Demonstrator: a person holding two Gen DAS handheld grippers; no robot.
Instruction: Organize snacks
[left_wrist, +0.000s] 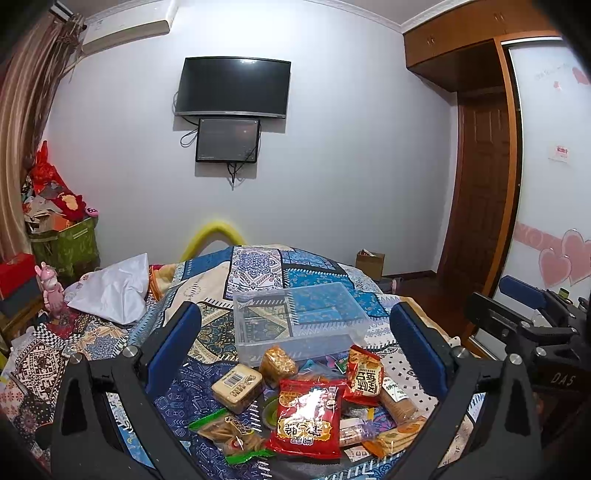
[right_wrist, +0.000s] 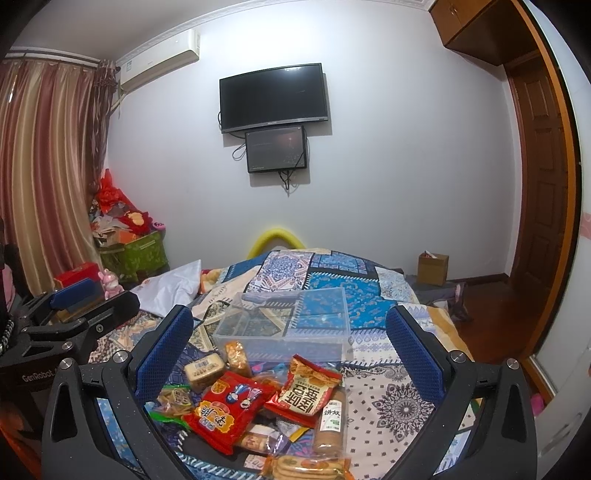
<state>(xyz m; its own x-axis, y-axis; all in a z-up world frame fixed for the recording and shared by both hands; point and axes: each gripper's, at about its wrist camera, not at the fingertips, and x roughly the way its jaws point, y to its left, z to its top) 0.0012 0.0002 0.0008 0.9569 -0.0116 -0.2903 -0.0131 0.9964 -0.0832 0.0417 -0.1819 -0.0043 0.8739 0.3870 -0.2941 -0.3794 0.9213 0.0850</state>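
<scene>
Nearest the lens in the left wrist view, the left gripper (left_wrist: 295, 343) stands wide with nothing between its blue pads, and the heap of snacks lies straight under it on the patterned bedspread (left_wrist: 255, 266). In the middle of that heap sits a big red packet (left_wrist: 308, 417); a cream biscuit pack (left_wrist: 238, 387) lies at its ten o'clock, a green-edged bag (left_wrist: 231, 435) at eight o'clock, a smaller red packet (left_wrist: 364, 376) at two o'clock and a sleeve of round biscuits (left_wrist: 399, 402) at three o'clock. Beyond the heap, at twelve o'clock and just touching an orange cracker pack (left_wrist: 277, 362), stands the clear plastic box (left_wrist: 299, 321), apparently empty. The right gripper (right_wrist: 290, 345) is equally wide and empty, hovering over the same pile. The sorting looks not yet begun; the next move calls for lowering one gripper onto an outlying packet, closing on it, and carrying it forward into the box.
</scene>
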